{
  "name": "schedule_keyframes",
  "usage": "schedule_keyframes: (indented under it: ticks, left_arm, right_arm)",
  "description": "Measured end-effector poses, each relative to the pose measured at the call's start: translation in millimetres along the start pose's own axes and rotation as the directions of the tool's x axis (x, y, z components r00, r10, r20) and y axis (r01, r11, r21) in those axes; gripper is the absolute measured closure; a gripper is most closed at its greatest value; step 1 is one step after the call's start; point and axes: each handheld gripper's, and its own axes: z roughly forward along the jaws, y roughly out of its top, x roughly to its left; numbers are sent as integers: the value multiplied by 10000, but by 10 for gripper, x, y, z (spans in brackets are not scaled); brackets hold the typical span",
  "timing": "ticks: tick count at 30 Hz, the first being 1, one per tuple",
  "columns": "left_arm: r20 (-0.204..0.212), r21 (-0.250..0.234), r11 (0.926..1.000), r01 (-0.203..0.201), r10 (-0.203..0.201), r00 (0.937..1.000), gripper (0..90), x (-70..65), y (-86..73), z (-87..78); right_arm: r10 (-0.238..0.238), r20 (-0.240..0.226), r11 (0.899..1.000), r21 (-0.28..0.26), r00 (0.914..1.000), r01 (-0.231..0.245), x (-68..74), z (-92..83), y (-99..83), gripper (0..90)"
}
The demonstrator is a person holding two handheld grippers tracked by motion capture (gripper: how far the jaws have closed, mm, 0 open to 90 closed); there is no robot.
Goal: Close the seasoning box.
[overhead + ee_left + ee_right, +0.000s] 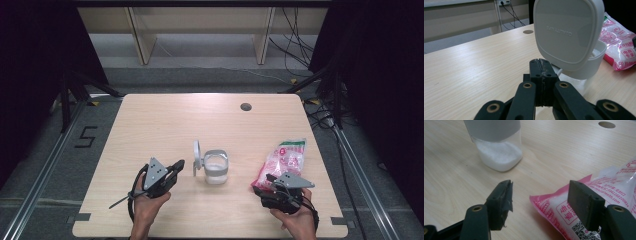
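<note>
Left gripper [176, 165]: held in the person's left hand at the near left of the table [150, 130]; its jaws are pressed flat together with nothing between them, as seen in the left gripper view [541, 68].

Container [216, 169]: a clear, grey-collared jar is stood upright near the middle of the table, between the two grippers; a layer of white granules is seen at its bottom in the right gripper view [499, 152].

Lid [197, 156]: hinged open and stood upright on the container's left side; in the left gripper view its broad white face [567, 32] is seen just beyond the closed jaw tips, near but apart from them.

Container relative to left gripper: placed just to the right of the jaw tips in the high view, with a small gap left between tips and lid.

Right gripper [262, 184]: held in the person's right hand at the near right; its jaws are spread wide in the right gripper view [541, 200] and nothing is clamped.

Bag [282, 160]: a pink and white printed bag is laid flat on the table at the right; its near end [556, 207] lies between the spread jaws and beneath the right-hand one, though whether it is touched cannot be told.

Container relative to right gripper: set well ahead and to the left of the open jaws.
</note>
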Motion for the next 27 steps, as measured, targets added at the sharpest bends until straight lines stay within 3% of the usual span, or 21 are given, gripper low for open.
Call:
schedule_keyframes:
  ticks: [6, 7, 9, 11, 12, 13, 15, 16, 23, 24, 27]
  left_arm:
    - [63, -69, 9996, -273, 274, 9996, 891, -24, 35, 0]
    - [28, 12, 9997, -251, 251, 9997, 891, -31, 37, -4]
    - [116, -84, 9998, -181, 182, 9998, 890, -42, 38, 2]
    - [87, -72, 9994, -347, 348, 9994, 890, -50, 58, -17]
    - [143, -138, 9995, -299, 301, 9994, 890, -55, 64, -13]
    - [95, -93, 9993, -352, 353, 9993, 890, -55, 75, -22]
    - [70, -141, 9993, -352, 353, 9994, 890, -64, 94, -20]
    - [88, -98, 9990, -438, 439, 9990, 890, -66, 103, -20]
    - [228, -234, 9987, -460, 466, 9987, 890, -98, 143, 8]
    - [253, -277, 9964, -796, 803, 9965, 890, -90, 162, 30]
    - [231, -321, 9963, -802, 809, 9965, 891, -92, 166, 47]
  right_arm:
    - [-1, -29, 10000, 37, 10000, 1, 26, -13, 2, 368]
    - [53, -172, 10000, -47, 9998, -54, 36, -3, 3, 368]
    - [-112, 5, 9999, 0, 9999, 112, 45, -3, 4, 368]
    - [-105, -226, 9999, 62, 9997, 107, 59, -2, 10, 368]
    - [44, -25, 10000, 13, 10000, -44, 89, -5, 5, 368]
    - [58, -177, 10000, -14, 9998, -58, 97, -1, 8, 368]
    - [-174, -90, 9998, 12, 9998, 174, 93, -5, 14, 369]
    - [49, -139, 9999, 149, 9999, -47, 120, -13, 14, 368]
    - [-297, -111, 9996, 10, 9995, 297, 112, -1, 14, 368]
    - [-255, -131, 9997, 4, 9996, 255, 115, 0, 15, 369]
    - [-300, -144, 9995, 12, 9994, 301, 119, 0, 13, 369]
